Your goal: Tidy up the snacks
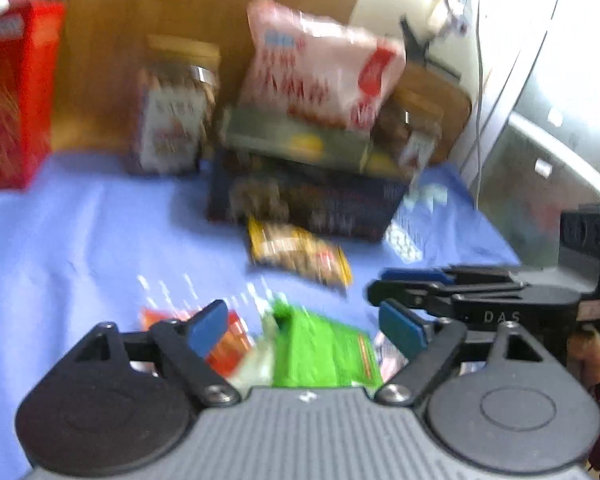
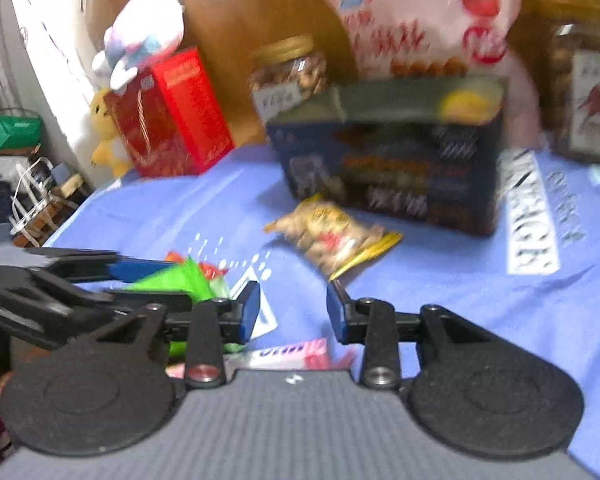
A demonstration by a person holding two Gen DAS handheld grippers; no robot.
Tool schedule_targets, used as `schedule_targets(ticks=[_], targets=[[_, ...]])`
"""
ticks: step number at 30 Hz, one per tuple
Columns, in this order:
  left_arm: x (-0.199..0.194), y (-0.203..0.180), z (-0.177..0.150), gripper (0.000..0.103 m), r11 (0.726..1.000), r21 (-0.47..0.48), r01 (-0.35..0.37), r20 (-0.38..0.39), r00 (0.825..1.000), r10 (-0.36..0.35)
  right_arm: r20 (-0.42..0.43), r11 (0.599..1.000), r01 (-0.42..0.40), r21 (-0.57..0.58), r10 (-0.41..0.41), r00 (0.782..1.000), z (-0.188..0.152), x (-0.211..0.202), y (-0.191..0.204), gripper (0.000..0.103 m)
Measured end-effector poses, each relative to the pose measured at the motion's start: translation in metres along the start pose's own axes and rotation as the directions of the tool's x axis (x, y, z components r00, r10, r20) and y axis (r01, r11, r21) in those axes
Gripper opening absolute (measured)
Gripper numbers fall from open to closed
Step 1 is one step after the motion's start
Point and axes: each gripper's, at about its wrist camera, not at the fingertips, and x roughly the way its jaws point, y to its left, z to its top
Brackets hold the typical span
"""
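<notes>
1. A blue cloth (image 1: 80, 232) covers the table, a brown board behind it; ahead of the spread left gripper (image 1: 304, 328) lie an orange packet (image 1: 230, 344), a green packet (image 1: 324, 348) and a yellow snack bag (image 1: 300, 252).
2. Only the right gripper (image 2: 294, 308), jaws parted and holding nothing, shows a plush toy (image 2: 144, 36) atop the red box (image 2: 172, 116), far left.
3. Blur makes every label unreadable; the pink packet (image 2: 292, 354) is half hidden.

Both wrist cams low, fwd, toward shared dark box (image 1: 308, 200).
</notes>
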Motion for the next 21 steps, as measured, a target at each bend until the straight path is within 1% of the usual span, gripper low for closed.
schedule_targets(ticks=[2, 4, 5, 6, 7, 8, 9, 11, 13, 14, 15, 17, 18, 20, 21], targets=[[-0.005, 0.008, 0.020, 0.086, 1.000, -0.013, -0.003, 0.030, 1.000, 0.003, 0.022, 0.999, 0.032, 0.001, -0.032, 0.999, 0.006, -0.002, -0.012, 0.039], [0.003, 0.013, 0.037, 0.087, 1.000, -0.020, 0.004, 0.030, 1.000, -0.004, 0.027, 0.998, 0.059, -0.009, -0.059, 0.998, 0.010, 0.001, -0.022, 0.040], [0.012, 0.015, 0.045, 0.087, 1.000, -0.016, 0.012, 0.018, 1.000, -0.011, 0.023, 0.997, 0.074, -0.019, -0.073, 0.997, 0.012, 0.008, -0.025, 0.041], [0.023, 0.020, 0.052, 0.087, 1.000, -0.022, 0.019, -0.002, 1.000, -0.019, 0.012, 0.996, 0.080, -0.027, -0.080, 0.997, 0.013, 0.013, -0.028, 0.045], [0.036, 0.025, 0.057, 0.087, 0.999, -0.035, 0.032, -0.033, 0.999, -0.033, -0.001, 0.996, 0.081, -0.029, -0.082, 0.997, 0.013, 0.018, -0.031, 0.047], [0.047, 0.027, 0.059, 0.087, 0.998, -0.045, 0.046, -0.060, 0.997, -0.049, -0.014, 0.996, 0.081, -0.027, -0.081, 0.997, 0.014, 0.022, -0.034, 0.051], [0.059, 0.030, 0.062, 0.087, 0.998, -0.049, 0.050, -0.083, 0.995, -0.054, -0.028, 0.997, 0.076, -0.024, -0.076, 0.997, 0.014, 0.027, -0.037, 0.052], [0.079, 0.032, 0.062, 0.087, 0.999, -0.034, 0.027, -0.113, 0.993, -0.030, -0.055, 0.998, 0.063, -0.026, -0.064, 0.996, 0.015, 0.035, -0.041, 0.052], [0.093, 0.034, 0.061, 0.087, 0.999, -0.029, 0.023, -0.139, 0.990, -0.027, -0.075, 0.997, 0.057, -0.051, -0.061, 0.995, 0.016, 0.043, -0.040, 0.054], [0.100, 0.035, 0.061, 0.087, 0.999, -0.034, 0.029, -0.153, 0.988, -0.034, -0.082, 0.996, 0.057, -0.065, -0.062, 0.995, 0.016, 0.048, -0.040, 0.059], [0.106, 0.035, 0.061, 0.087, 0.999, -0.035, 0.032, -0.165, 0.986, -0.037, -0.088, 0.995, 0.058, -0.077, -0.065, 0.994, 0.016, 0.052, -0.038, 0.061], [0.115, 0.036, 0.059, 0.081, 0.999, -0.034, 0.030, -0.185, 0.982, -0.036, -0.101, 0.994, 0.054, -0.090, -0.063, 0.993, 0.016, 0.059, -0.037, 0.061], [0.119, 0.037, 0.058, 0.076, 0.999, -0.037, 0.032, -0.196, 0.980, -0.039, -0.094, 0.994, 0.052, -0.100, -0.061, 0.994, 0.016, 0.062, -0.035, 0.061], [0.119, 0.032, 0.056, 0.064, 0.999, -0.017, 0.034, -0.194, 0.980, -0.036, -0.093, 0.993, 0.038, -0.115, -0.048, 0.994, 0.017, 0.066, -0.032, 0.061], [0.119, 0.030, 0.056, 0.053, 0.999, -0.012, 0.041, -0.204, 0.978, -0.043, -0.092, 0.991, 0.039, -0.126, -0.051, 0.995, 0.017, 0.068, -0.029, 0.060]])
